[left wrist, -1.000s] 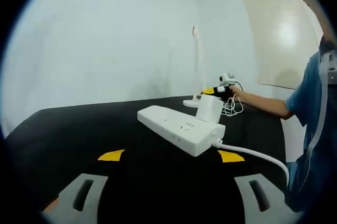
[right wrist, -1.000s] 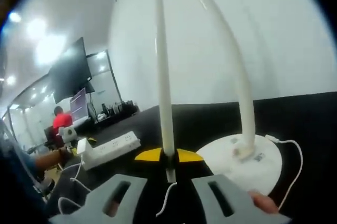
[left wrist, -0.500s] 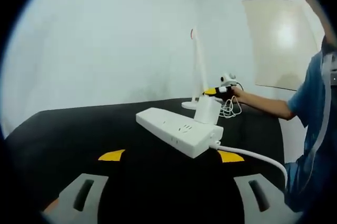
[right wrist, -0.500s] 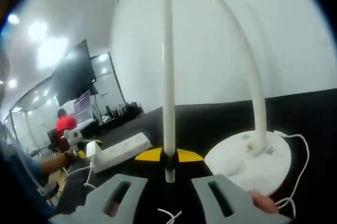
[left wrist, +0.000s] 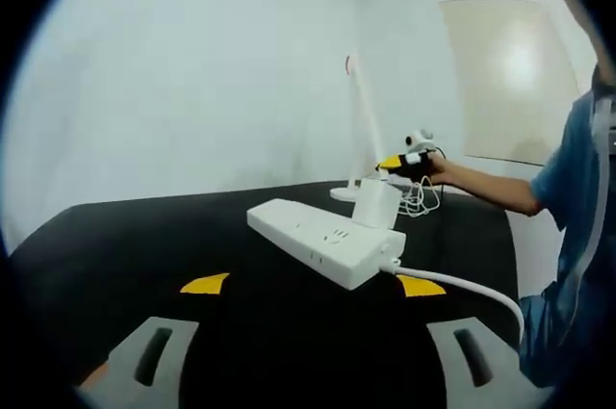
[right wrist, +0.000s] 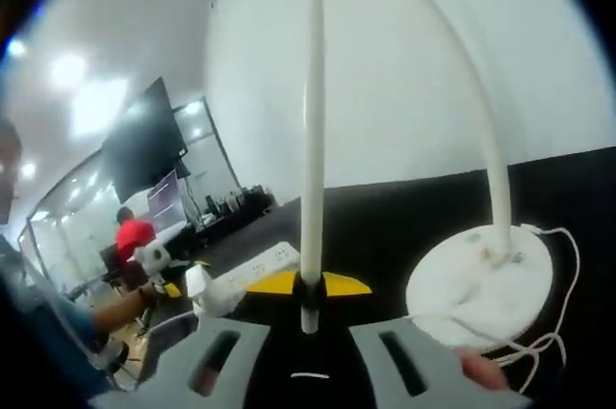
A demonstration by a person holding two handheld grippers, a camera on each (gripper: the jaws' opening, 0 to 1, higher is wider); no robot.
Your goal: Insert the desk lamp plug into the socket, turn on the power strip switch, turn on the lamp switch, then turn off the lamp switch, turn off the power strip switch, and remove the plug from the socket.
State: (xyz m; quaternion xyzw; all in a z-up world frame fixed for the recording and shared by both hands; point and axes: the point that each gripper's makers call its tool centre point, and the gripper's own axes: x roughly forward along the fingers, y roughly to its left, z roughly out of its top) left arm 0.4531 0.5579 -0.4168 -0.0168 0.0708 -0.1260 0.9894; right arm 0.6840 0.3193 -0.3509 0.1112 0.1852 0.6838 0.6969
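One white power strip (left wrist: 321,240) lies on the black desk (left wrist: 115,245) with the lamp's plug (left wrist: 375,203) seated in its socket. Both grippers, left (left wrist: 306,363) and right (right wrist: 306,363), hold their fingers apart, empty, the right near the lamp (right wrist: 481,279).

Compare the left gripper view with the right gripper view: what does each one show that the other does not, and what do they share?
The left gripper view shows the strip's thick white cable and a beige wall panel. The right gripper view shows the lamp's round base, a dark screen and a person in red. Both share the black table, the white power strip and the desk lamp.
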